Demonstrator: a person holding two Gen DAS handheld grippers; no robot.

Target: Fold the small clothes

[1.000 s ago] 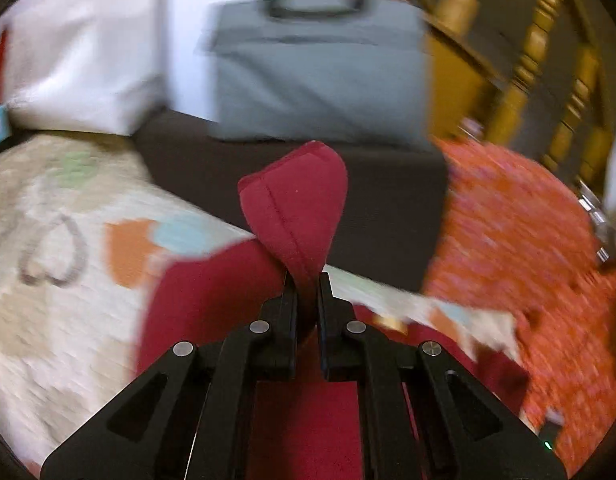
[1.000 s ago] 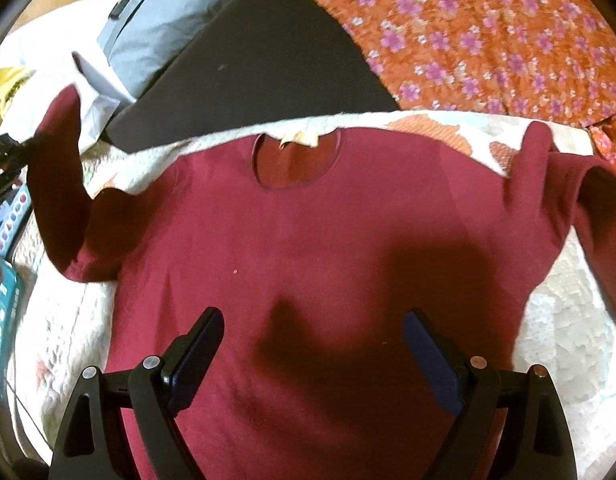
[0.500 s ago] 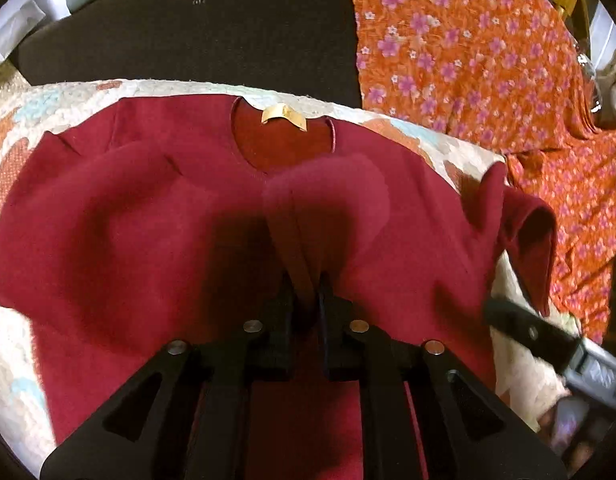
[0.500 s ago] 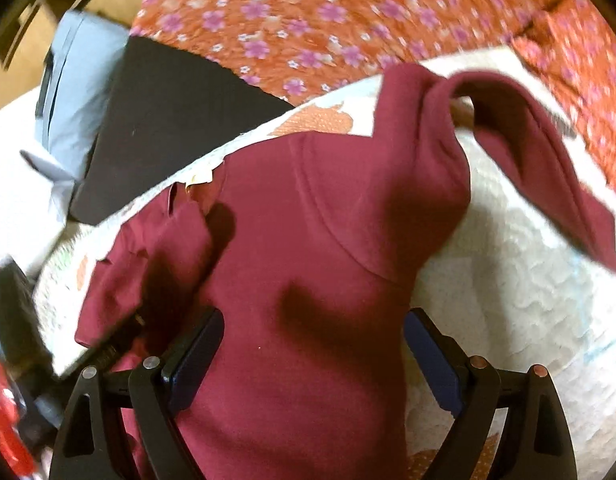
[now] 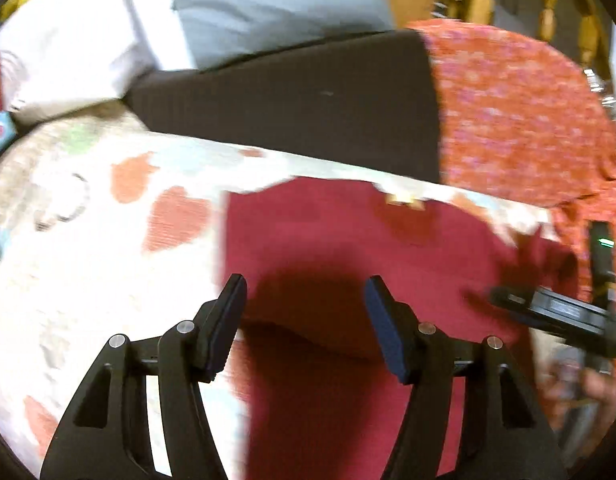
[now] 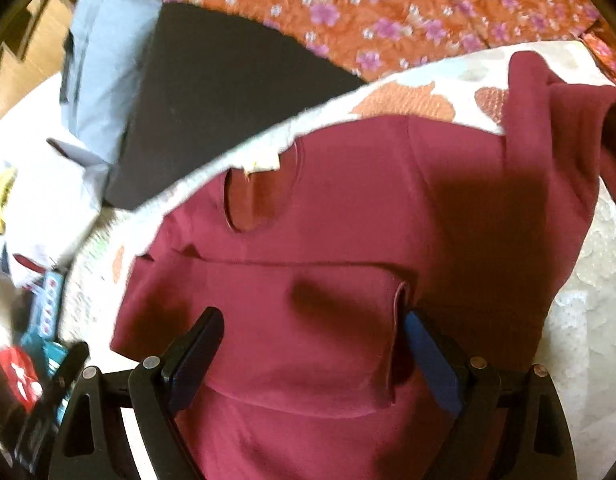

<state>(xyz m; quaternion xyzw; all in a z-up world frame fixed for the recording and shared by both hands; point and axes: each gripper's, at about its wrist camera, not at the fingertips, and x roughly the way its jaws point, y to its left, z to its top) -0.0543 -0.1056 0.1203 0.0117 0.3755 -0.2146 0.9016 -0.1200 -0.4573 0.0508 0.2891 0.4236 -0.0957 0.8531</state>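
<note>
now hovered with left gripper [image 5: 304, 300] spread wide, gripping nothing, over the maroon sweater [image 6: 347, 280] lying flat on the patterned quilt [image 5: 88, 240]. kept right gripper [image 6: 311, 344] parted and empty too, with a folded-in sleeve [image 6: 308, 320] lying between its jaws.

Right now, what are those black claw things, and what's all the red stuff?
Those claws are two grippers, tools a person holds, one in each hand. Each has a small camera looking out along its two fingers, so you get one picture per hand. The left gripper and the right gripper are both open and hold nothing. The red stuff is a shirt lying on a patterned quilt. One sleeve is folded across the front; the other sleeve sticks up, crumpled.
</note>
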